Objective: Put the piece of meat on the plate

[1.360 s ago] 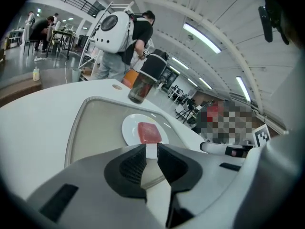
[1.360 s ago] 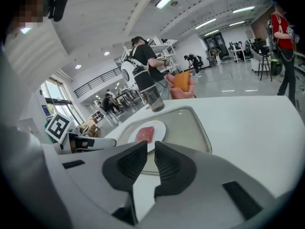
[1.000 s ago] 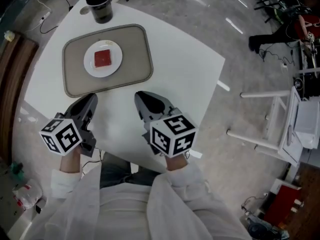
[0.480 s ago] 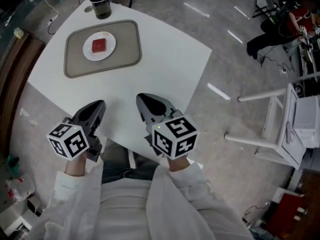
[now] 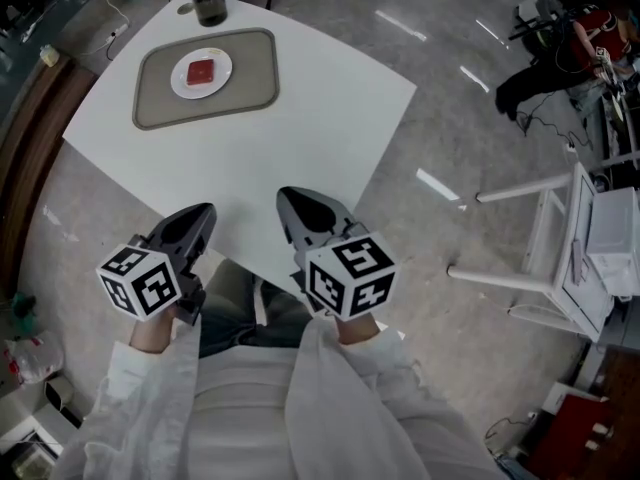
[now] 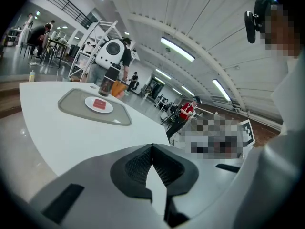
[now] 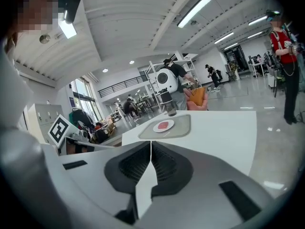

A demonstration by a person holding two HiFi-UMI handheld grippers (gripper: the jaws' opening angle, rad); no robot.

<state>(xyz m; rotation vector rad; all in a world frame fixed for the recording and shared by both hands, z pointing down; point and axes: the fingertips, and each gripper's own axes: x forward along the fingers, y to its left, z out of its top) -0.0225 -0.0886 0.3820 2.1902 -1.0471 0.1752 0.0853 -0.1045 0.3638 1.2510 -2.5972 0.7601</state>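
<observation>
Head view: meat (image 5: 202,70) lies on the plate (image 5: 223,75); left gripper (image 5: 203,214) and right gripper (image 5: 289,199) closed, empty.

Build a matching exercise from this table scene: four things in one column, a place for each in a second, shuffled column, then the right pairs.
Things
1. meat
2. plate
3. tray
4. cup

Places
A. flat on the table, under the plate
B. on the plate
C. beyond the tray, at the table's far corner
D. on the tray

Pairs: 1-B, 2-D, 3-A, 4-C
</observation>
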